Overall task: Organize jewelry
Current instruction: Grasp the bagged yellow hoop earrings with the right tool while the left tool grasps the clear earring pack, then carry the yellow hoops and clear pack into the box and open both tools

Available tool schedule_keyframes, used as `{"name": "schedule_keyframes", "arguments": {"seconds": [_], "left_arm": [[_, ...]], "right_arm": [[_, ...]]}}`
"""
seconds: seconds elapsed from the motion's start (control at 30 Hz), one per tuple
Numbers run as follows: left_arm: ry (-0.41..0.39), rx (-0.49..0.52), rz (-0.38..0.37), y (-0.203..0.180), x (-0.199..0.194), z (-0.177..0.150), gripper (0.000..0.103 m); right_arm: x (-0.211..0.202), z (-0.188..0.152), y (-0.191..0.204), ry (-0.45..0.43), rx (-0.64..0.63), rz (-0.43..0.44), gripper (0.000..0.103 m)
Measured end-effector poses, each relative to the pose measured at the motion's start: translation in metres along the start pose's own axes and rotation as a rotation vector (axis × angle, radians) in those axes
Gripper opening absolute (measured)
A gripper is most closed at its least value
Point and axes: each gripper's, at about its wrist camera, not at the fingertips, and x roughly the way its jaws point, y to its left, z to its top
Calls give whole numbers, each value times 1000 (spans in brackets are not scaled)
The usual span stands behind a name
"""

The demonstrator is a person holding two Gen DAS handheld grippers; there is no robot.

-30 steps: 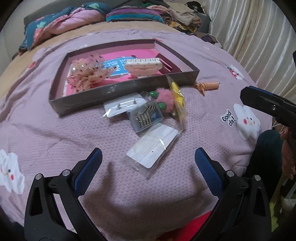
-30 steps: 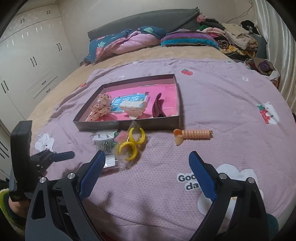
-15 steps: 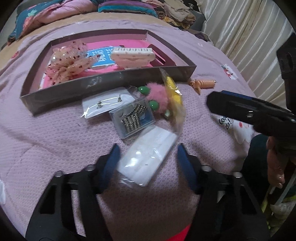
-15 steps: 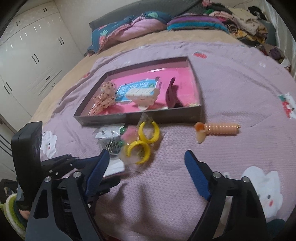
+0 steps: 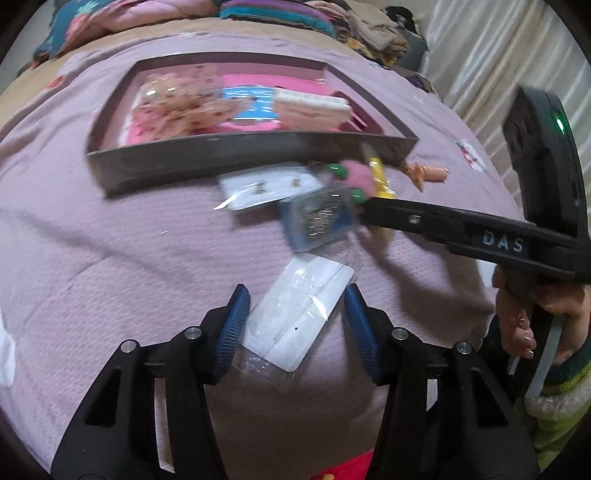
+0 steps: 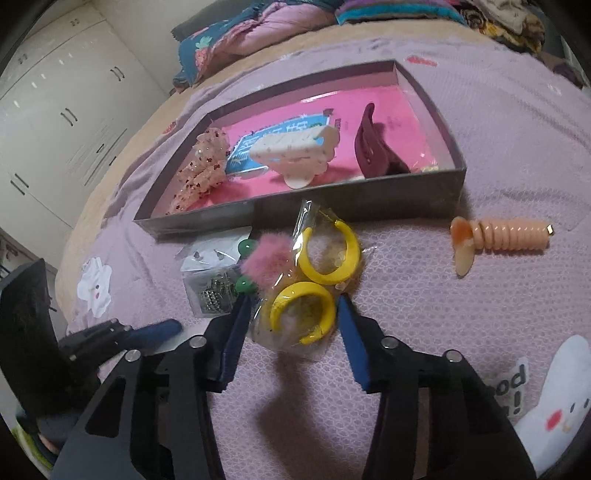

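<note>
A grey box with a pink floor point(image 5: 236, 155) point(image 6: 424, 184) lies on the bed and holds a sequin bow point(image 6: 201, 173), a cream claw clip point(image 6: 295, 155) and a maroon clip point(image 6: 373, 147). My left gripper point(image 5: 297, 314) is open, its pads either side of a white card in a clear bag point(image 5: 301, 317). My right gripper point(image 6: 293, 326) is open, its pads either side of a bag of yellow hoop earrings point(image 6: 306, 291). A pink pompom piece point(image 6: 264, 264), a small clear box of beads point(image 5: 319, 221) and an earring card point(image 5: 266, 184) lie before the box.
A peach spiral hair clip point(image 6: 506, 238) lies to the right on the purple blanket point(image 5: 110, 258). Pillows and folded clothes are piled at the bed's head point(image 6: 258, 29). White wardrobes point(image 6: 55, 110) stand at the left, a curtain point(image 5: 498, 55) at the right.
Both grippers have moved forward and down and narrowed. The left pads now flank the white card bag; the right pads now flank the yellow hoops bag.
</note>
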Motion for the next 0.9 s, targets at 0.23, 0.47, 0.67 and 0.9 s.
{"name": "schedule_keyframes", "arguments": {"seconds": [0.23,0.47,0.67,0.9], "left_arm": [[-31,-62,44,24,-14,-1,45],[-77,-102,69,39,-33,0,45],[-135,-115,88,41,-55,8,45],[-205,-122,95,41,-80,25,45]], "right_arm": [[-18,-7,-16,-61,-13,-112,38],[-49,-16,-28,-126,-2,-157,38],[-84,-17,-31,-203,2,-172,38],[-121,-12,-30,-290,-5,-180,38]]}}
